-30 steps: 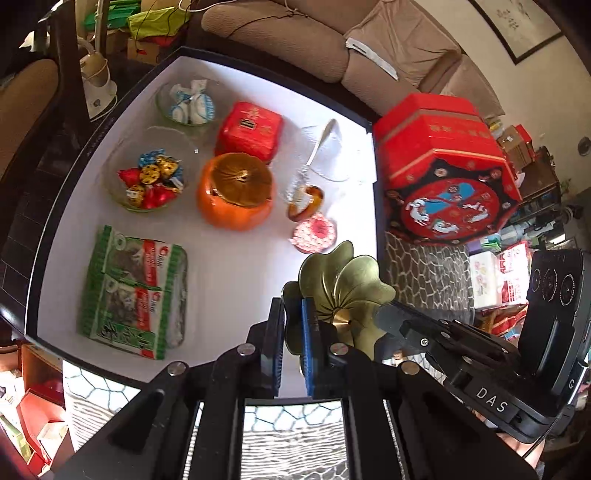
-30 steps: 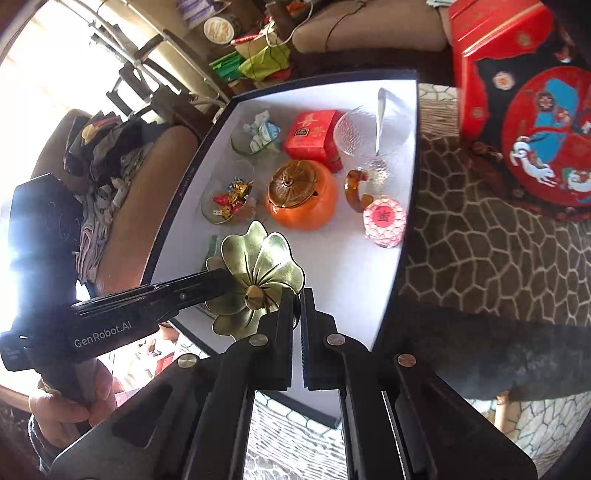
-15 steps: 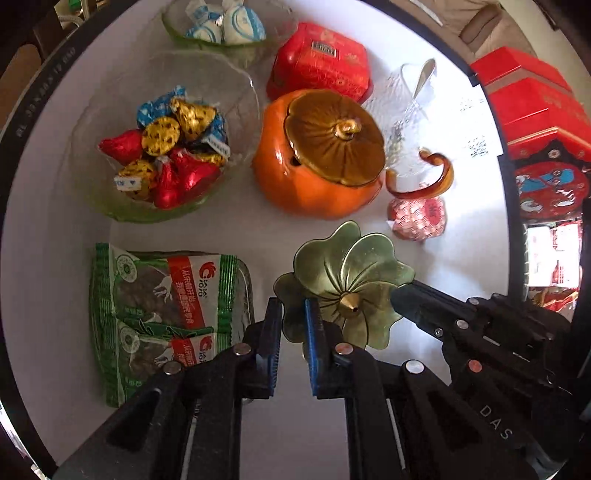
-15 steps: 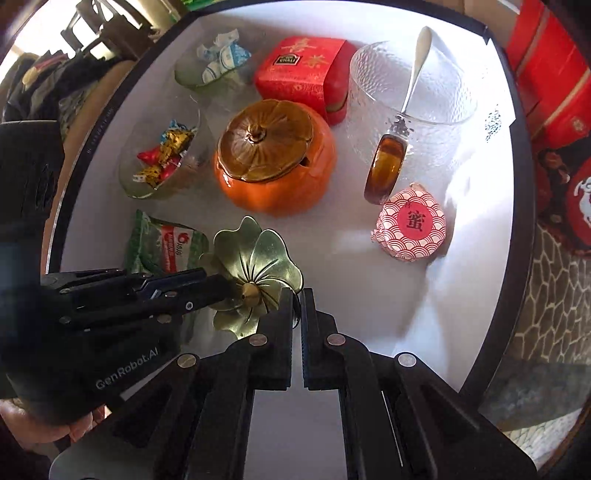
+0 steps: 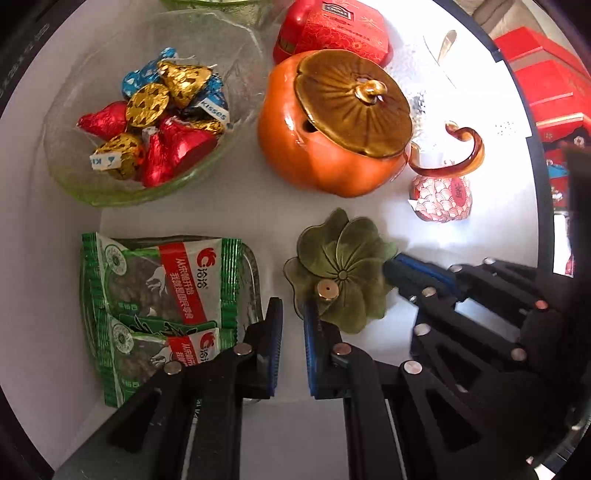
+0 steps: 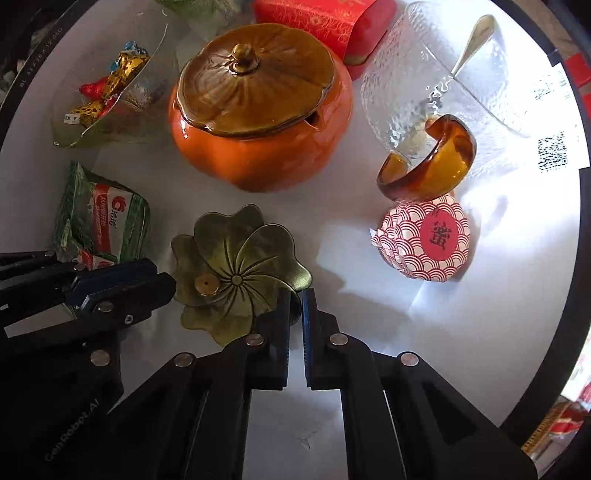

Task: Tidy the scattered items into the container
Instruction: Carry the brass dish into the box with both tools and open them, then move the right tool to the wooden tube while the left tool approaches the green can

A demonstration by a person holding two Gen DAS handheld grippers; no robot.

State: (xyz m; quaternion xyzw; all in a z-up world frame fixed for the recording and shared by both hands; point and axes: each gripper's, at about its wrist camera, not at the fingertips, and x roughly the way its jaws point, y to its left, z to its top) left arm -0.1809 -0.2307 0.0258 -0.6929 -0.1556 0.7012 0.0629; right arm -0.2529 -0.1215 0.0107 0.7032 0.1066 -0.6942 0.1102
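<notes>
Brass-green, the flower-shaped dish (image 5: 341, 275) lay on the white tray (image 5: 44, 258), near of the orange lidded pot (image 5: 332, 125) and right of the green snack packets (image 5: 155, 302). The right tongs (image 6: 295, 299) were nearly closed, pinching its near-right petal edge, while the left tongs (image 5: 292, 310) stood slightly parted at its left edge, gripping nothing. Farther off sat a glass bowl of foil-wrapped chocolates (image 5: 159, 114), a red box (image 5: 340, 26), an amber-handled glass cup (image 6: 436, 110) with a spoon, and a red-patterned round packet (image 6: 428, 238).
</notes>
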